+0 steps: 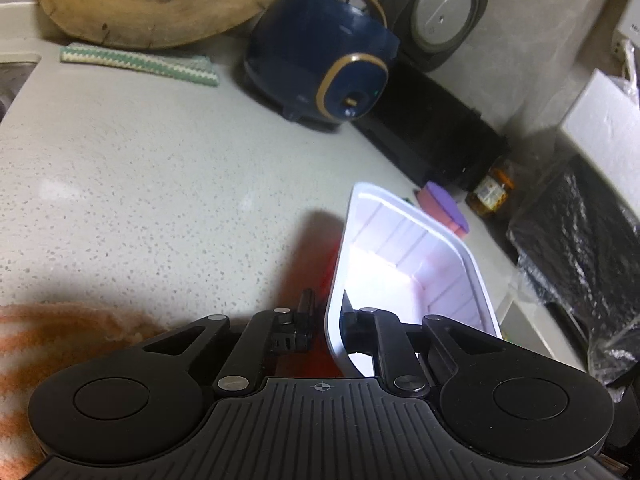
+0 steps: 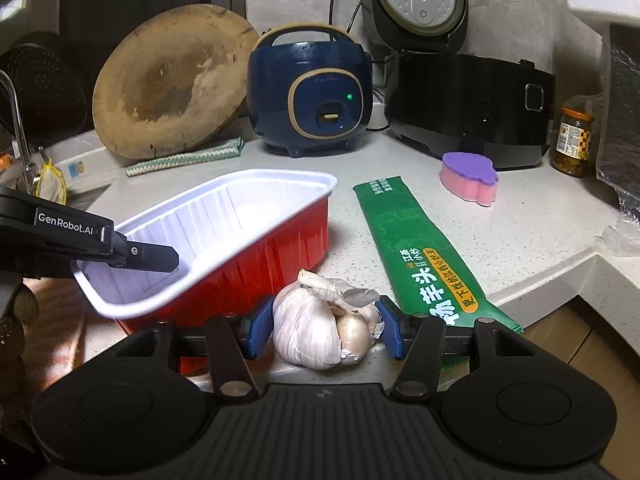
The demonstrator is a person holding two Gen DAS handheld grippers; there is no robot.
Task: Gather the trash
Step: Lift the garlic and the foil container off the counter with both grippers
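A foil tray (image 2: 256, 240), red outside and white inside, stands on the speckled counter with nothing in it. My left gripper (image 1: 328, 312) is shut on the tray's near wall (image 1: 334, 280), one finger inside and one outside. In the right wrist view the left gripper (image 2: 160, 260) reaches in from the left with one finger inside the tray. A garlic bulb (image 2: 316, 328) with loose papery skin sits between the blue pads of my right gripper (image 2: 325, 330), which is shut on it, just right of the tray. A long green snack wrapper (image 2: 416, 248) lies flat to the right.
A pink and purple sponge (image 2: 470, 178), a blue rice cooker (image 2: 310, 92), a black cooker (image 2: 468, 100), a jar (image 2: 572, 142) and a round wooden board (image 2: 172, 80) line the back. A green knitted cloth (image 2: 188, 156) lies by the board. The counter edge (image 2: 560, 276) drops off at right.
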